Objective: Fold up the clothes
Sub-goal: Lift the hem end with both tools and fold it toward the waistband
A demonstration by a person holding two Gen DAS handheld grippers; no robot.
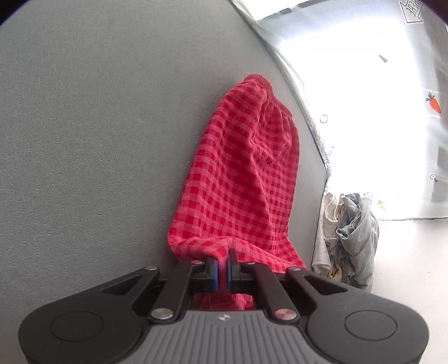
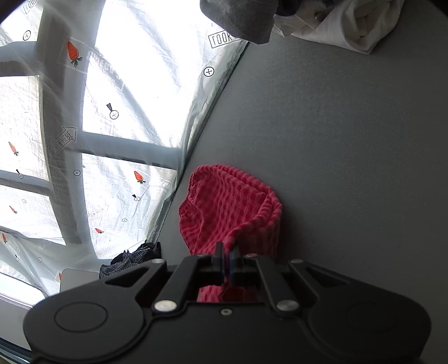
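Filling most of both views, the grey table point(image 1: 98, 140) runs up to a sunlit printed curtain point(image 2: 56, 126) w/ carrots and arrows, upper right in the left wrist view, left half in the right wrist view. Red checked shorts point(image 1: 238, 173) lie on the table centre-right of the left view, waistband toward the top by the curtain, lower edge lifted at bottom centre. Right view shows them bunched at lower centre, near the table edge. Pile of grey and cream clothes point(image 1: 347, 238) sits at the right of the left view, just beside the shorts. White and dark grey clothes point(image 2: 336, 25) sit at top right of the right view; dark checked cloth point(image 2: 131, 259) at lower left. Left gripper point(image 1: 223, 273), bottom centre: fingers pinching the shorts' edge. Right gripper point(image 2: 227, 264), bottom centre: fingers also pressed on a fold of the shorts.
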